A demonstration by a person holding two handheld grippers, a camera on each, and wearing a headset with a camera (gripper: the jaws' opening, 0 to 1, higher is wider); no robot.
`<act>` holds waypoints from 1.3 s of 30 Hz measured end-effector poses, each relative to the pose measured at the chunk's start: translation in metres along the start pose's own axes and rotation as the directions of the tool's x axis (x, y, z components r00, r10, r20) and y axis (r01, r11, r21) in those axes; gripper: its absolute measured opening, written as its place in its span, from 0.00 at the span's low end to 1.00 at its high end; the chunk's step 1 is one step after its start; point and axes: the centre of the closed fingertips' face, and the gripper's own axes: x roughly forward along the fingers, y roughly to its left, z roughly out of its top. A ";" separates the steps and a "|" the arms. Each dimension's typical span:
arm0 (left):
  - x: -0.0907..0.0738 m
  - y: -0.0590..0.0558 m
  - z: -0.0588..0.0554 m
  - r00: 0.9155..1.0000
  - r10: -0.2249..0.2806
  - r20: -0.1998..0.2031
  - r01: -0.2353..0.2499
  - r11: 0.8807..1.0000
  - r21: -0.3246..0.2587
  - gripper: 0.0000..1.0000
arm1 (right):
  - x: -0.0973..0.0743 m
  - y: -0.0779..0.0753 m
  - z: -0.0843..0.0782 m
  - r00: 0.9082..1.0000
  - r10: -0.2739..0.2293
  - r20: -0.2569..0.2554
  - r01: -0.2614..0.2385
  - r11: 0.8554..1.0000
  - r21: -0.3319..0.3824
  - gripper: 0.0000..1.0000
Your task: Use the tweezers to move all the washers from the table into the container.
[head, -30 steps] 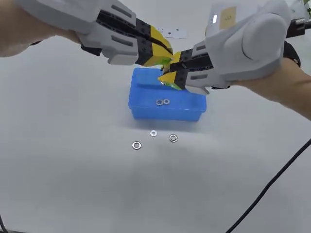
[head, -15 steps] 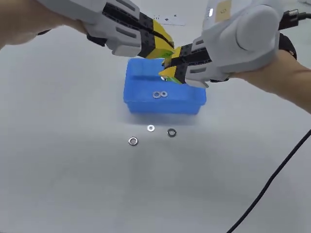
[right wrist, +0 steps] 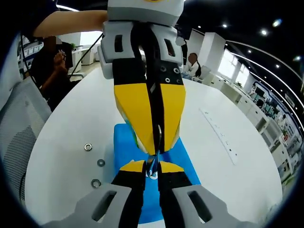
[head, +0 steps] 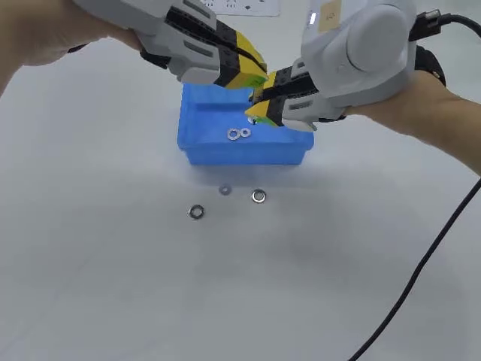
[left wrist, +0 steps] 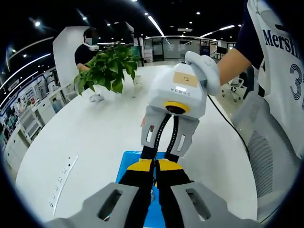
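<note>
With my left gripper [left wrist: 155, 164] and right gripper [right wrist: 152, 169] both pinched on the tweezers [right wrist: 153, 161], I hover over the container [head: 225, 154] so their load joins the washers [head: 238, 134] inside.

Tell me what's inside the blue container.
Two washers lie on the floor of the blue container. The left claw and right claw cover its far right corner; anything there is hidden.

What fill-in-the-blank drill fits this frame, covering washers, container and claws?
The container is coloured ____.
____ washers lie inside it.
____ loose washers lie on the table.
The left claw and the right claw, which pinches the tweezers, are above the ____.
Missing words: blue; two; three; container.
</note>
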 end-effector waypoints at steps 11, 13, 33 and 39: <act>0.011 0.000 -0.014 1.000 -0.016 0.001 0.016 0.999 -0.042 0.05 | 0.009 0.004 -0.017 1.000 0.021 -0.009 -0.021 0.998 0.060 0.10; 0.012 0.000 -0.016 1.000 -0.013 0.001 0.013 0.999 -0.045 0.06 | 0.012 0.004 -0.021 1.000 0.018 -0.006 -0.017 0.997 0.070 0.10; 0.009 0.001 -0.009 1.000 0.000 0.005 0.000 1.000 -0.025 0.05 | 0.006 0.003 -0.014 1.000 0.003 -0.007 -0.002 0.999 0.054 0.11; -0.001 -0.002 0.000 1.000 0.004 0.019 -0.004 1.000 -0.012 0.05 | -0.001 0.004 -0.003 1.000 -0.002 0.011 0.002 0.999 0.043 0.11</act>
